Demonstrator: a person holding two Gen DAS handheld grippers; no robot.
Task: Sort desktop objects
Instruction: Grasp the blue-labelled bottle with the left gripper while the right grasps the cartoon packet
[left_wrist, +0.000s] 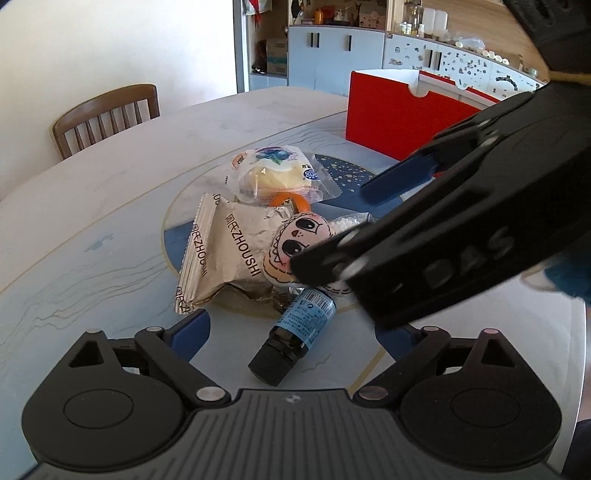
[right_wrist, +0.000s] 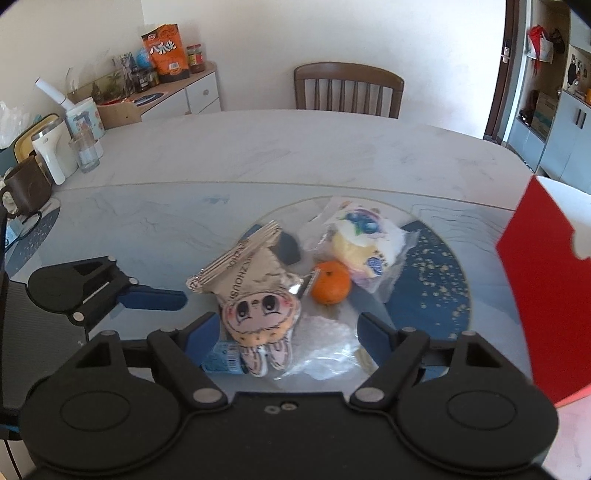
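A heap lies on the round blue inlay of the table. It holds a silver snack packet, a wrapped cake, a tangerine, a plush doll with a big-eyed face and a small blue-labelled bottle with a black cap. My left gripper is open and low over the table, with the bottle lying between its fingers, untouched. My right gripper is open and straddles the doll; the right finger stands clear of it. In the left wrist view the right gripper's body hides part of the doll.
A red open box stands at the right of the heap. A clear plastic bag lies beside the doll. A mug, a glass and a white jug stand at the table's far left. A wooden chair is behind the table.
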